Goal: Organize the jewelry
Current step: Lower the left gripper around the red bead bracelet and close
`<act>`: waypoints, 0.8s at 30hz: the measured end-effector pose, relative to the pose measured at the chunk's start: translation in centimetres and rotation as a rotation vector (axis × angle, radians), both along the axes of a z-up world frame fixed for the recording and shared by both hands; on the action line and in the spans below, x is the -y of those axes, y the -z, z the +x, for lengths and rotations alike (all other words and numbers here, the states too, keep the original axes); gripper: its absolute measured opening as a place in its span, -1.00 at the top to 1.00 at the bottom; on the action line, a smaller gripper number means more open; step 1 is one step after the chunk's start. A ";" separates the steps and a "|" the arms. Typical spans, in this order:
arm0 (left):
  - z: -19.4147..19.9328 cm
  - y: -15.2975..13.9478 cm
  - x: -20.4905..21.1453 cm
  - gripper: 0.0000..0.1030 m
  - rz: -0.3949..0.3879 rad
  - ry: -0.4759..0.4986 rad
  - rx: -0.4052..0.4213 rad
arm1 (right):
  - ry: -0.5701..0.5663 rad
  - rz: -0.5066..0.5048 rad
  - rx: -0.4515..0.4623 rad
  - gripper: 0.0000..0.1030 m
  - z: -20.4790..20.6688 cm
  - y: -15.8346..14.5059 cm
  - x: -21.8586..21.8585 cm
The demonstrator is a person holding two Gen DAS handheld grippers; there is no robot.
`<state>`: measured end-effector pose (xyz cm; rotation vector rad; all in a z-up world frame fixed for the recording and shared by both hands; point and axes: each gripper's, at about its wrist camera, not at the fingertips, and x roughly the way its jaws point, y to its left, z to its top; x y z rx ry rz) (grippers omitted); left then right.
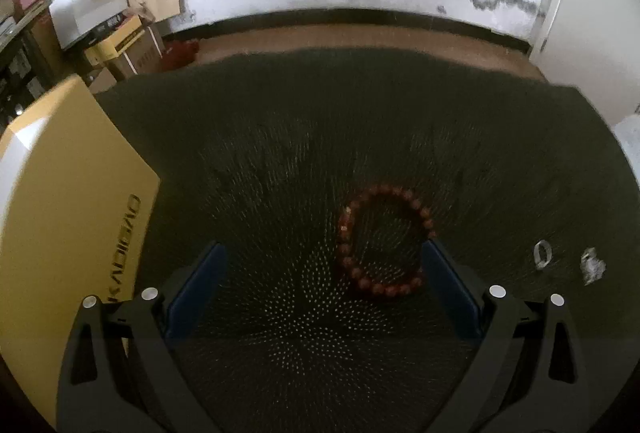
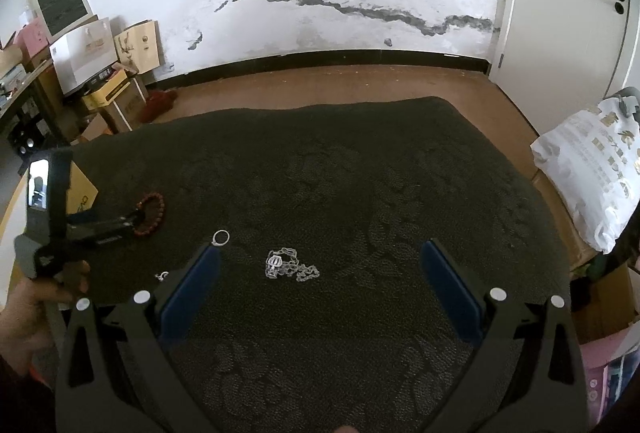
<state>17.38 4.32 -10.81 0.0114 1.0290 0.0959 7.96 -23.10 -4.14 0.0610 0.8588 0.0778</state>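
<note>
A red-brown bead bracelet (image 1: 382, 241) lies on the dark mat (image 1: 320, 121). My left gripper (image 1: 322, 253) is open low over the mat, its right finger (image 1: 448, 281) touching or overlapping the bracelet's right edge. A silver ring (image 1: 542, 253) and a small silver piece (image 1: 592, 265) lie further right. In the right wrist view my right gripper (image 2: 320, 253) is open above a silver chain necklace with pendant (image 2: 290, 265). The ring (image 2: 220, 237) sits by its left fingertip, a small earring (image 2: 162, 275) lies to its left, and the bracelet (image 2: 151, 213) sits under the left gripper (image 2: 120, 223).
A yellow box (image 1: 76, 217) lies at the mat's left edge. Cardboard boxes and bags (image 2: 100, 73) stack against the far left wall. A white plastic bag (image 2: 592, 173) and boxes sit to the right. Brown floor (image 2: 340, 85) lies beyond the mat.
</note>
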 end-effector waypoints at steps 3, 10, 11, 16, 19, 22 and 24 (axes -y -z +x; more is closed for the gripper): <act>0.4 1.3 -0.4 -0.85 -0.034 -0.015 -0.026 | -0.002 0.000 -0.005 -0.89 0.2 0.1 0.0; 0.8 1.6 0.0 -0.87 -0.025 -0.025 -0.006 | 0.000 -0.001 -0.005 -0.89 0.3 0.0 -0.1; 0.8 1.6 0.0 -0.86 -0.026 -0.028 -0.007 | 0.001 -0.002 -0.006 -0.89 0.4 0.0 -0.1; 0.5 0.9 1.2 0.20 -0.008 0.030 0.017 | -0.003 -0.005 -0.009 -0.89 0.3 0.0 -0.3; 0.2 0.7 1.6 0.80 0.000 0.033 0.021 | -0.008 -0.007 -0.013 -0.89 0.3 0.1 -0.4; -0.2 0.6 1.4 0.86 0.001 0.023 0.014 | -0.009 -0.009 -0.015 -0.89 0.3 0.2 0.0; -0.5 0.2 1.2 0.86 -0.015 0.012 0.012 | -0.007 -0.009 -0.017 -0.89 0.3 0.3 0.0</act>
